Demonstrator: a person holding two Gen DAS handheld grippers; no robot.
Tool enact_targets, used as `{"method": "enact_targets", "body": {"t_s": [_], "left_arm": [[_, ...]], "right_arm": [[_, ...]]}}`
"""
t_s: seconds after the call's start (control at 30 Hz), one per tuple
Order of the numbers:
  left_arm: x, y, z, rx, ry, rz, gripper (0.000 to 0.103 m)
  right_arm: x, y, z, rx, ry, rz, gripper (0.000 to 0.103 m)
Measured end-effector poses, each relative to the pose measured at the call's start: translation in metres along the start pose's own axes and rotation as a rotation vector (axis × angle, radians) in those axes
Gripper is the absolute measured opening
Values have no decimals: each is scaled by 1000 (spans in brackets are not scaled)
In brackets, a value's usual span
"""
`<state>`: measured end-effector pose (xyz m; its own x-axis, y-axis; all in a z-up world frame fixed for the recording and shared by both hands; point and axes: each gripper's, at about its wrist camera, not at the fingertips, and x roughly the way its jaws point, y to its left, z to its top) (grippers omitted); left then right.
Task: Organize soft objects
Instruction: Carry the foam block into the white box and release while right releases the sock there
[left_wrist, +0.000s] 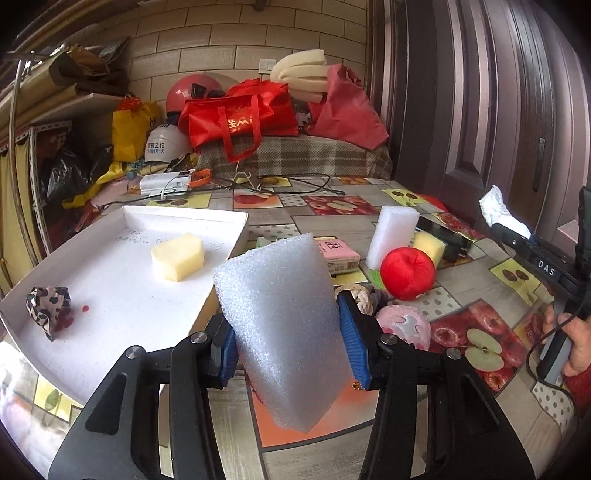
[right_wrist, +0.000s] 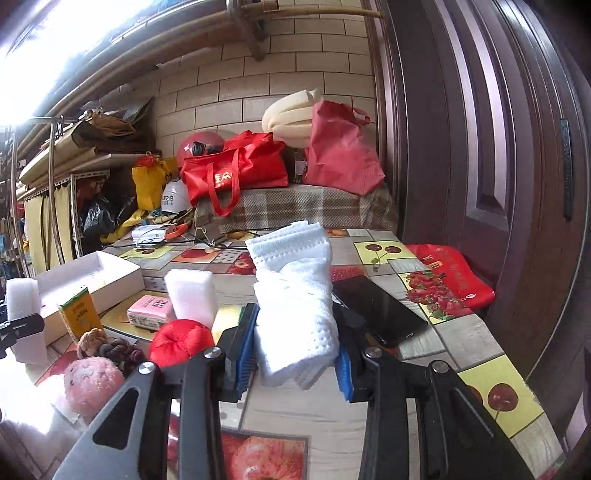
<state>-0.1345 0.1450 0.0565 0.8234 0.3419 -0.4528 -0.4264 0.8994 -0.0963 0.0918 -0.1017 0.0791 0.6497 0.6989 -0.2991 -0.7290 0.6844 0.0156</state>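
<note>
A: Item one, left gripper (left_wrist: 286, 334): clamped on a grey foam block (left_wrist: 280, 325), blue pads pressed into both flanks, block lifted off the tablecloth (left_wrist: 480, 332) and tilted. How is it best handled?

B: The squeeze is judged sufficient; more would only dent the foam. To be carried to the white tray (left_wrist: 122, 280), which lies just left of the jaws, and lowered onto bare floor short of the yellow sponge (left_wrist: 178, 256) ahead and the patterned scrunchie (left_wrist: 48, 308) at far left.

A: Item two, right gripper (right_wrist: 295, 354)?

B: Closed on a folded white cloth (right_wrist: 295, 295), held low, most of it standing loose above the pads. Likely to flop; to be moved slowly and kept upright.

A: Left on the table?

B: Left of that gripper: red plush apple (right_wrist: 181, 341), pink plush ball (right_wrist: 92, 380), knotted rope toy (right_wrist: 110, 347), upright white foam block (right_wrist: 190, 295). A black phone (right_wrist: 380, 310) lies just right, to be avoided.
</note>
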Motion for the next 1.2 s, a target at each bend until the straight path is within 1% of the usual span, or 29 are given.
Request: {"method": "enact_targets", "body": {"t_s": [0.07,0.13,0.2,0.43,0.5,0.57,0.87,0.97,1.03,1.2], "left_arm": [[1,3,1,-11,1,6,48],[0,1,0,0,-5,12,48],[-2,-2,-1,8,-11,18,48],[-5,3,-2,-9,-24,44,48],[-8,5,-1,9,-43,65,48],[-12,8,-2,34,-67,102,48],[-23,60,-3,-15,-82,220,48],[-23,78,-4,-34,-78,254,48],[-23,85,-4,-30,-77,275,48],[-18,97,-4,-54,-51,274,48]], "right_arm": [[-5,11,-1,-31,-4,25,37],[-4,21,0,-56,0,44,37],[0,27,2,-53,12,67,37],[0,48,-1,-59,23,133,37],[1,58,-2,-71,24,161,37],[2,69,-2,-88,27,192,37],[9,129,-2,-152,35,359,37],[11,151,-2,-181,32,403,37],[12,163,-3,-198,31,427,37],[21,184,-2,-221,46,464,37]]}}
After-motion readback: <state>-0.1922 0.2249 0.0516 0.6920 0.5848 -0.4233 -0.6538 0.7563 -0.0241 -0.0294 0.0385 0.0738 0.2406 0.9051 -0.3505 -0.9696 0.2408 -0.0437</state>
